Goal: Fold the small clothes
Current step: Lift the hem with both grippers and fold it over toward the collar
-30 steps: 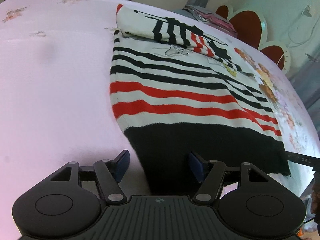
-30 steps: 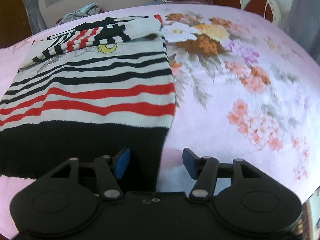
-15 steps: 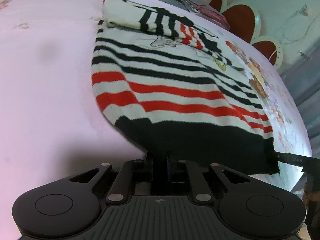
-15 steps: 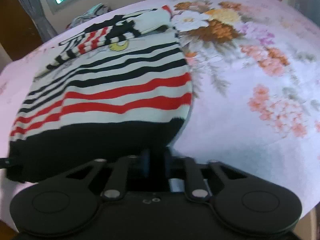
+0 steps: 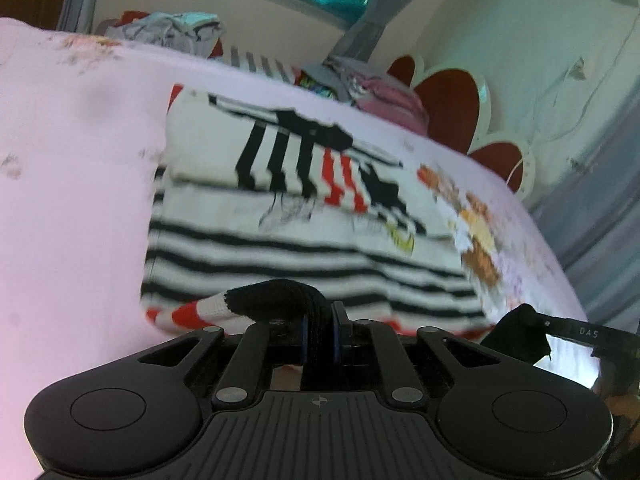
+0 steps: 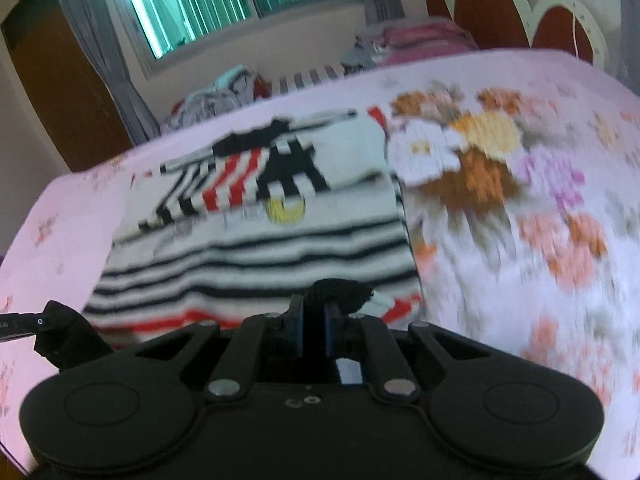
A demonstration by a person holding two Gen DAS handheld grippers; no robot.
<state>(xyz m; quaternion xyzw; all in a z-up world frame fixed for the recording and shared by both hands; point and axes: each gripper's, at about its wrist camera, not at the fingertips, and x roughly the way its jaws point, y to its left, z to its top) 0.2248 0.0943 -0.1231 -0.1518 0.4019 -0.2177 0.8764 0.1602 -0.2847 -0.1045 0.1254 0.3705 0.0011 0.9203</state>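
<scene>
A striped sweater [image 5: 304,236], white with black and red stripes and a black hem, lies on the pink bed, its sleeves folded across the top. My left gripper [image 5: 319,334] is shut on the black hem's left corner [image 5: 276,296], lifted off the bed. My right gripper [image 6: 313,328] is shut on the hem's right corner [image 6: 340,290], also lifted. The sweater [image 6: 256,232] shows in the right wrist view too, its lower part bent up toward me. Each view shows the other gripper's tip holding black cloth at the frame edge.
The pink bedsheet [image 5: 68,208] has a flower print [image 6: 488,168] on the right side. Piles of clothes [image 5: 172,34] lie beyond the far edge, with another pile [image 6: 412,40] by the red and white headboard [image 6: 516,8]. A window is behind.
Both grippers closed on the black hem corners, then lifted them and carried them forward over the sweater. The black band and red stripes now curl up off the bed.
</scene>
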